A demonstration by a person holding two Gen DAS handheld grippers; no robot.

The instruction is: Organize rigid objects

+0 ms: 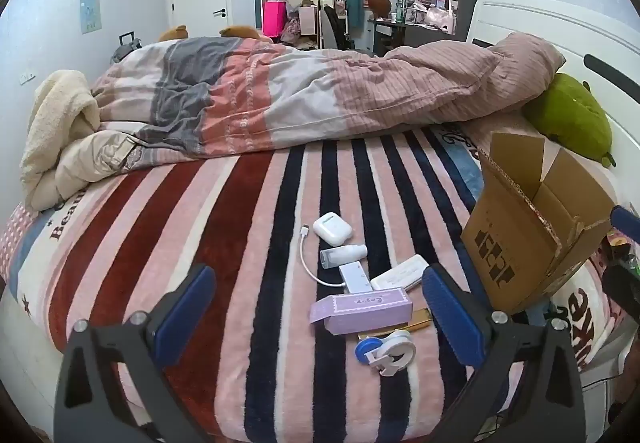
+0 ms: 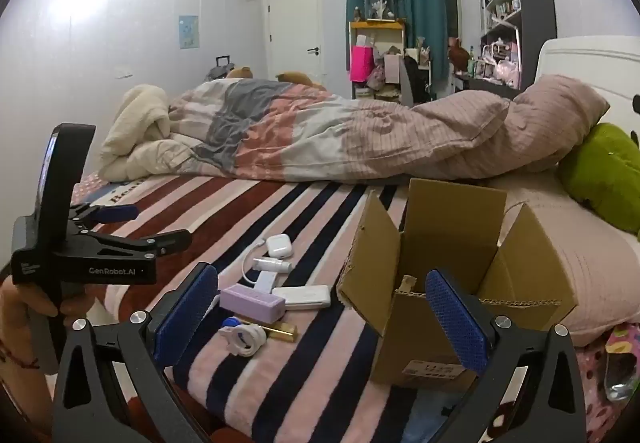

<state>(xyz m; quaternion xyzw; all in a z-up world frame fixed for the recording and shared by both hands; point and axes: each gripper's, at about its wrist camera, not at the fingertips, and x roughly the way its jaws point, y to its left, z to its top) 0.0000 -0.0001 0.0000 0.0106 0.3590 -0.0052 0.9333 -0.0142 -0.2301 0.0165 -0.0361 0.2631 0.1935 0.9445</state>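
Small rigid items lie on the striped blanket (image 1: 224,243): a white earbud case (image 1: 332,229), a white cable (image 1: 305,263), a small white bottle (image 1: 344,255), a white adapter (image 1: 354,277), a white flat box (image 1: 400,273), a purple box (image 1: 362,309), a gold bar (image 1: 418,317) and a white-blue clip (image 1: 386,353). An open cardboard box (image 1: 528,231) stands to their right. My left gripper (image 1: 318,313) is open around the purple box area, above the bed. My right gripper (image 2: 320,317) is open and empty, in front of the cardboard box (image 2: 452,251). The left gripper also shows in the right wrist view (image 2: 146,227).
A rumpled duvet (image 1: 320,95) and cream blanket (image 1: 60,131) fill the far half of the bed. A green plush (image 1: 572,119) lies by the white headboard (image 1: 560,27). Shelves and a desk stand behind.
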